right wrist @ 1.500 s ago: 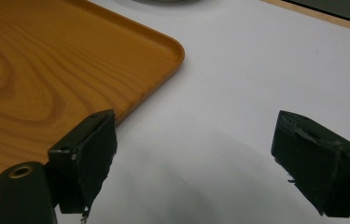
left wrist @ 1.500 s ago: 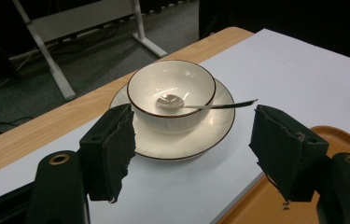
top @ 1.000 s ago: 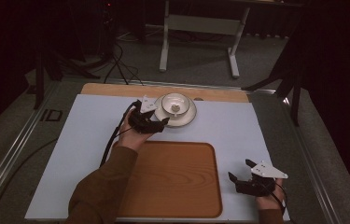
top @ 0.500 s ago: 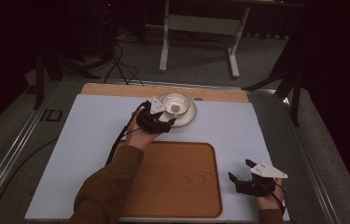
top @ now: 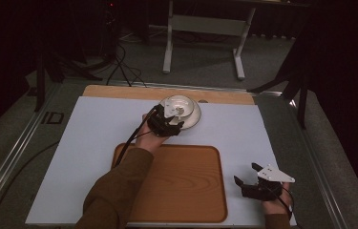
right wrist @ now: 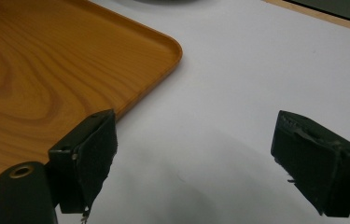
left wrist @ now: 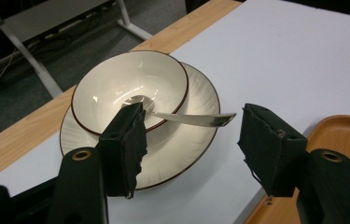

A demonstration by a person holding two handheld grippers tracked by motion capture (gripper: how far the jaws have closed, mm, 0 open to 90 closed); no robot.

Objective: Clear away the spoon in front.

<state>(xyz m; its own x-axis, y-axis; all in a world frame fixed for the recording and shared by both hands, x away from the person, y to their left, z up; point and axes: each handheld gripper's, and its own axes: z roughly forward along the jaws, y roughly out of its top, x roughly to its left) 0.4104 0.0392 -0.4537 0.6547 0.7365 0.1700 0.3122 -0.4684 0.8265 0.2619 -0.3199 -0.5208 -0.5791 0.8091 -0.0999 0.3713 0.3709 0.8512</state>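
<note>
Left hand-held gripper has neared the spoon, silvery, resting in the bowl.

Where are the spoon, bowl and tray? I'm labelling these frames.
spoon [left wrist: 196, 119]: left gripper view, handle.
bowl [left wrist: 112, 86]: left gripper view, inner wall.
tray [top: 186, 179]: high view, bare floor.

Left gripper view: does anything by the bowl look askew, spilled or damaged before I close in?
Nothing spilled or broken. The bowl sits off-centre on the plate, and the spoon lies with its handle over the bowl's rim, between the left gripper's open jaws. The foam on its pads looks frayed at the edges.
</note>
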